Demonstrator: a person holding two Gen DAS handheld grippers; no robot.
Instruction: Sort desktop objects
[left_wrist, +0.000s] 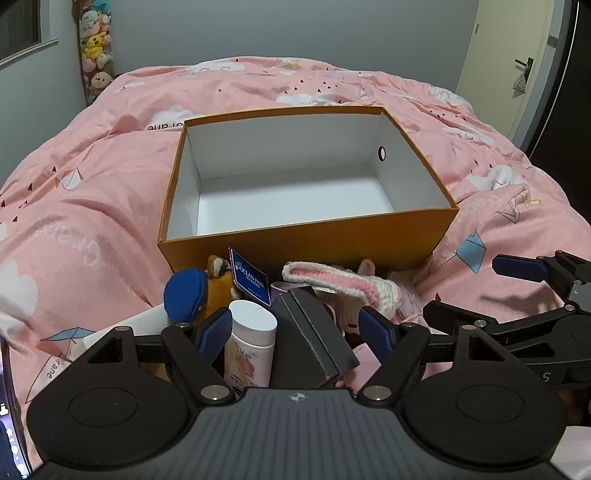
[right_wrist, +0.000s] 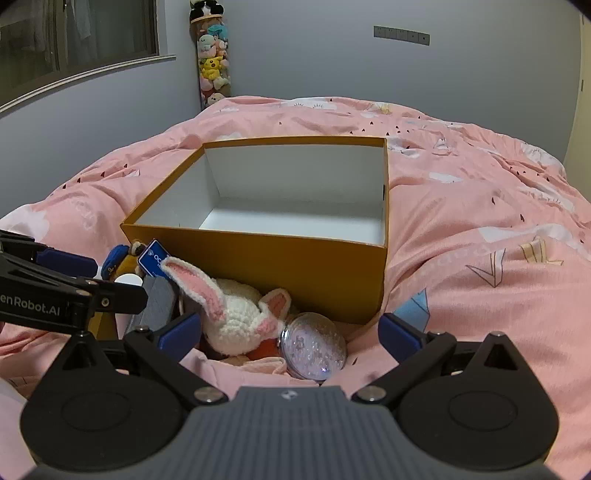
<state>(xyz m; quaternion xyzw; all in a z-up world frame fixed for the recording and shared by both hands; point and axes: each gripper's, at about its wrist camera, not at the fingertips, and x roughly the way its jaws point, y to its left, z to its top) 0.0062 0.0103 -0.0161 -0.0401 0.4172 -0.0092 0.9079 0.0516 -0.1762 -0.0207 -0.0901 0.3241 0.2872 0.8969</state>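
Orange cardboard box (left_wrist: 306, 254), white inside, sits mid-frame on the pink printed quilt (left_wrist: 92, 192), nothing in it. Items heaped at its near wall, lower centre. Left view only: white-capped bottle (left_wrist: 251, 343) and dark grey case (left_wrist: 314, 332) between the left gripper (left_wrist: 295, 332) fingers, spread wide, not pressing. Right view only: clear glitter globe (right_wrist: 314, 347) beside white crochet rabbit (right_wrist: 229, 314); right gripper (right_wrist: 291, 334) spread wide, holding nothing. Blue tag (left_wrist: 249, 277) reads "OCEAN PARK". Quilt bare at frame right.
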